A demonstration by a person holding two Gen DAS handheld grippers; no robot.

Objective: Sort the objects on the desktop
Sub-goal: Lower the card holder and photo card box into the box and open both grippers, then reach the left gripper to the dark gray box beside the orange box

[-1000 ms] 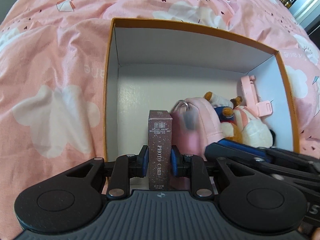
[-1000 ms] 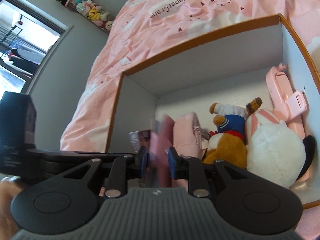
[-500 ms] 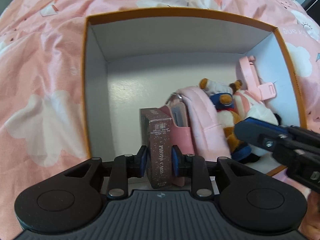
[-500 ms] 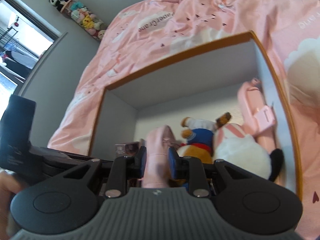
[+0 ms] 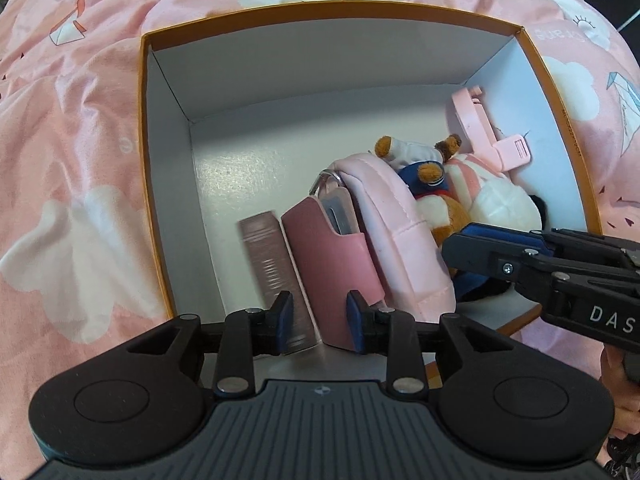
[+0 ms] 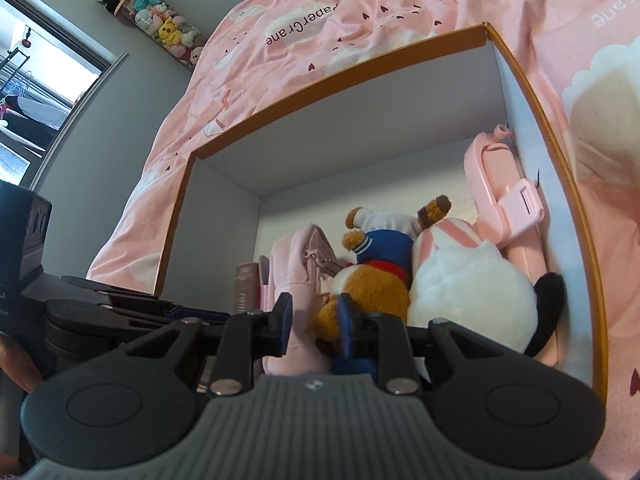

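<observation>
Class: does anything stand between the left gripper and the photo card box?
Nothing visible does. The left gripper's jaws have just been opening; the photo card box stands between them, pink case beside it, inside the orange box.

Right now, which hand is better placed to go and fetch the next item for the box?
Probably the left. The left gripper has just been opening and its pads look clear of the card box, now standing in the box. The right gripper is lower inside, around the pink pouch.

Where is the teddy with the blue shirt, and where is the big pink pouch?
teddy [image 6: 386,242]: right wrist view, on its blue shirt.
pink pouch [image 5: 394,216]: left wrist view, on its padded side.
</observation>
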